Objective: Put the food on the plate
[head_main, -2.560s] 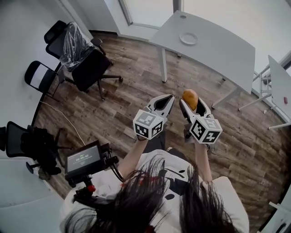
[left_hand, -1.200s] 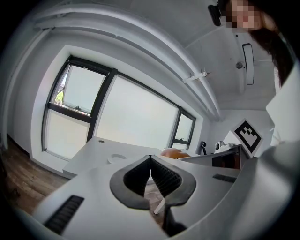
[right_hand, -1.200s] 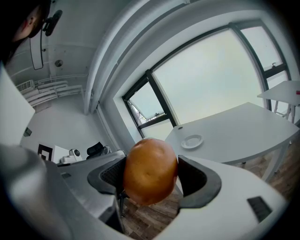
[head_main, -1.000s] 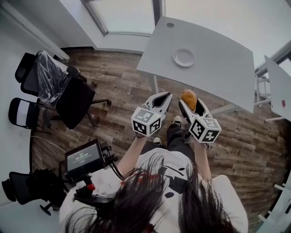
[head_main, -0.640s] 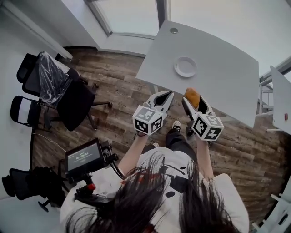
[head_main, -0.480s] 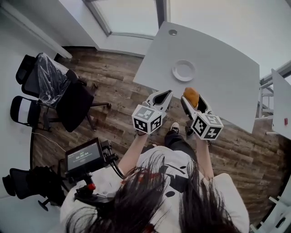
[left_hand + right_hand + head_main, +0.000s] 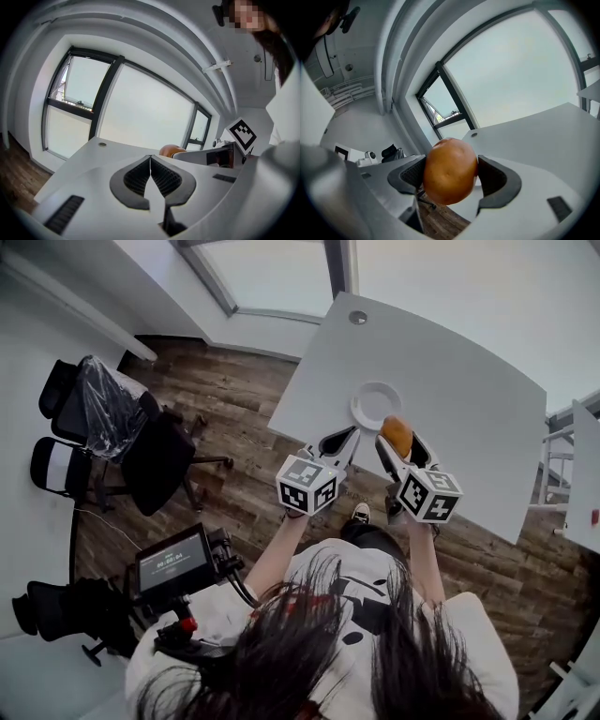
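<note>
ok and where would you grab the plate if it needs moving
Probably the near left rim, coming in low from the side. The plate lies flat on the table, so only its thin edge can be pinched, and the empty left hand-held gripper is nearest.

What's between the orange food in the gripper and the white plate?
Nothing. In the head view the round orange-brown food, shut in the right gripper, shows right at the rim of the round white plate.
</note>
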`<action>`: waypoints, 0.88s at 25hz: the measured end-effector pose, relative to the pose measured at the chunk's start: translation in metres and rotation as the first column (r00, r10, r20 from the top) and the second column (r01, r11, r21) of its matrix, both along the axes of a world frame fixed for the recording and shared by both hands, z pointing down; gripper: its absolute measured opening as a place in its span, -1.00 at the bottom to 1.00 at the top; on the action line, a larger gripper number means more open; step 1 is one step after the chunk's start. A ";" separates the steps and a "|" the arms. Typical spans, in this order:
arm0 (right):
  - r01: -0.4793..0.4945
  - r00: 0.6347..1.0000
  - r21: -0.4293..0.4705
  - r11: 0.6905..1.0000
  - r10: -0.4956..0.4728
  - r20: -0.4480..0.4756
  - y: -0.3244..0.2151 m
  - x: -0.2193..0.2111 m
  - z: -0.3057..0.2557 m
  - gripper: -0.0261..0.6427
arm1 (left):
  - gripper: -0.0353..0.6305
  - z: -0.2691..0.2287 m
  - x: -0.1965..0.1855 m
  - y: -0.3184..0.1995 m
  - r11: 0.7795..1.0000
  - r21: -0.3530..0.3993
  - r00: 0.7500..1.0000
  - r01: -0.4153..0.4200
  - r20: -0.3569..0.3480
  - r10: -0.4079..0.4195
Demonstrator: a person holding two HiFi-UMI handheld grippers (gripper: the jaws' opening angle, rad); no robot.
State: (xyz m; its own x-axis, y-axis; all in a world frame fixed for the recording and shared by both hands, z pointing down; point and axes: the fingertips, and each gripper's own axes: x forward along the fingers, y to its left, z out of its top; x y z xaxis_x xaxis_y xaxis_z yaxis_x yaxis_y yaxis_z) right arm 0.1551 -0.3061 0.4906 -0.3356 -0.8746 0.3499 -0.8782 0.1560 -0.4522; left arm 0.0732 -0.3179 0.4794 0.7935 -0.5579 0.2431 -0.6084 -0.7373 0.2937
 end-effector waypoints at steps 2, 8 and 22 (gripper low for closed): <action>0.013 1.000 -0.002 1.000 -0.013 0.001 -0.008 0.005 0.002 0.13 | -0.88 0.003 0.006 -0.008 1.000 -0.004 1.000 0.009 0.007 -0.009; 0.043 0.999 -0.035 0.998 -0.043 0.004 -0.030 0.015 0.022 0.13 | -0.88 0.012 0.022 -0.023 1.000 -0.014 0.999 0.013 0.031 -0.012; 0.090 0.994 -0.122 0.988 -0.096 -0.049 -0.071 0.014 0.071 0.13 | -0.88 0.031 0.016 -0.057 0.998 -0.055 0.998 0.038 0.059 -0.034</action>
